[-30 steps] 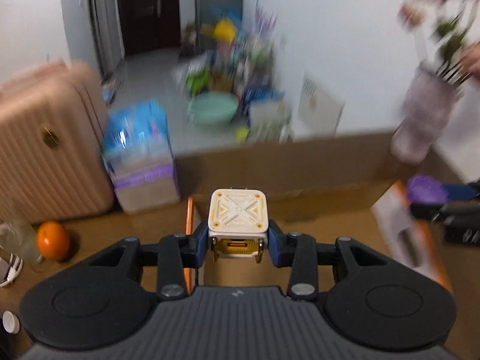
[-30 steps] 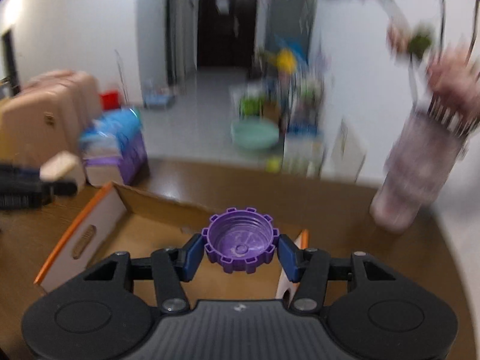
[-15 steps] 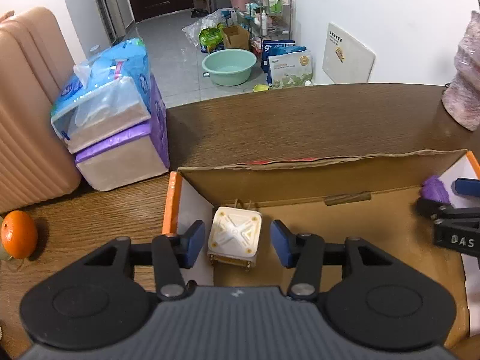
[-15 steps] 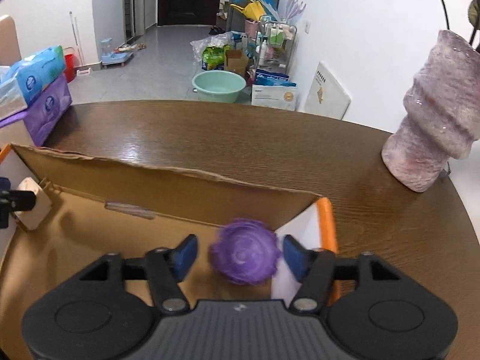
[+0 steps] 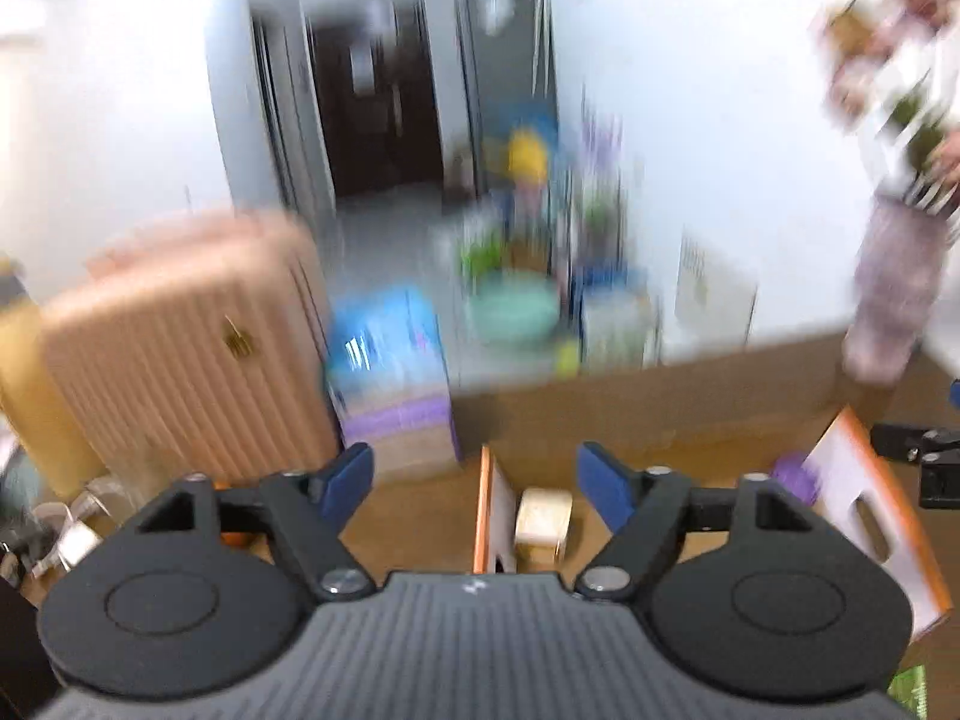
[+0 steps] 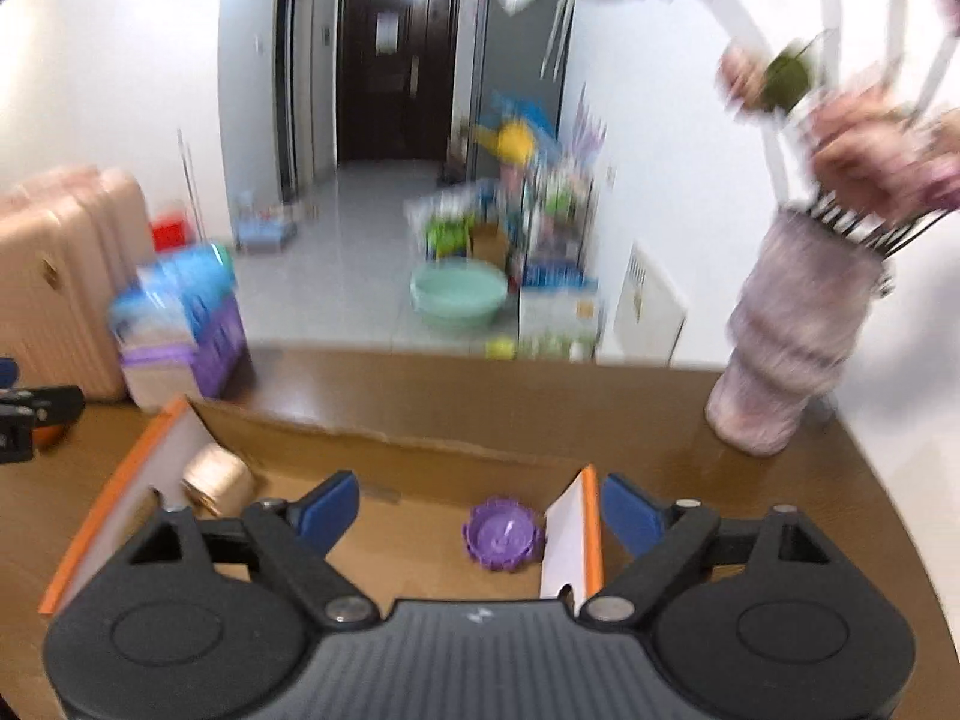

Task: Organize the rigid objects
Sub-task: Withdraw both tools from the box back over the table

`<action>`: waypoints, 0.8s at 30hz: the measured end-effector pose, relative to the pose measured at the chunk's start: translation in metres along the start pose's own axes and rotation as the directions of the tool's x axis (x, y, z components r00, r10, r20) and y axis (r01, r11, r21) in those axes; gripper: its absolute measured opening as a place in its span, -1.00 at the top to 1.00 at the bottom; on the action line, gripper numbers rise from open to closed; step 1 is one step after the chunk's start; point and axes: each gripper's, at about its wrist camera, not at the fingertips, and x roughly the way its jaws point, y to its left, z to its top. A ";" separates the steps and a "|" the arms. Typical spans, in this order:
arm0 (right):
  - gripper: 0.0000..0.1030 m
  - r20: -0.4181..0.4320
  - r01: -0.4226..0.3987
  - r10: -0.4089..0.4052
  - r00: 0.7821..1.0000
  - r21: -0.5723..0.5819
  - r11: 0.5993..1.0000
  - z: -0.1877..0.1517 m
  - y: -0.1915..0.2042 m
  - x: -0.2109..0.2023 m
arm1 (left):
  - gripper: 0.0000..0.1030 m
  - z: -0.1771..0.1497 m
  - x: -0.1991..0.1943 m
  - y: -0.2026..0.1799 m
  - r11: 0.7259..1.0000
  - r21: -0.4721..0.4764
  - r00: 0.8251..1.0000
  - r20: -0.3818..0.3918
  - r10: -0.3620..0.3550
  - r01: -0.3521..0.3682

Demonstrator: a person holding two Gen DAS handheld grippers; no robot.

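Note:
A cream square block [image 5: 543,521] lies in the left end of the open cardboard box [image 5: 660,420]; it also shows in the right wrist view [image 6: 217,479]. A purple toothed cap [image 6: 503,534] lies in the box's right end, next to the white and orange flap [image 6: 573,534]; it shows faintly in the left wrist view [image 5: 793,476]. My left gripper [image 5: 475,479] is open and empty, raised above the box's left end. My right gripper [image 6: 480,507] is open and empty, raised above the cap. Both views are blurred.
The box sits on a brown wooden table [image 6: 660,402]. A pale purple vase [image 6: 786,348] with flowers stands at the table's far right. A pink suitcase [image 5: 174,354] and tissue packs [image 5: 390,360] stand beyond the left edge. Small clutter [image 5: 66,534] lies at the left.
Both grippers opened and let go: the block and the cap now lie in the box. Both grippers then rose and pulled back, opening wider.

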 end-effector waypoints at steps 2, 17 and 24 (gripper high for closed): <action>-0.84 0.133 -0.028 0.023 0.991 0.033 0.999 -0.021 -0.005 -0.039 | -0.64 -0.020 -0.045 0.000 1.000 0.004 0.989 0.145 0.007 -0.008; -1.00 0.494 -0.096 0.084 0.865 -0.001 0.995 -0.212 0.026 -0.249 | -0.92 -0.194 -0.280 0.016 0.996 -0.071 0.892 0.452 -0.012 0.049; -1.00 0.486 -0.112 0.086 0.870 0.025 0.993 -0.289 0.047 -0.300 | -1.00 -0.268 -0.340 0.028 0.998 -0.043 0.876 0.481 -0.028 0.055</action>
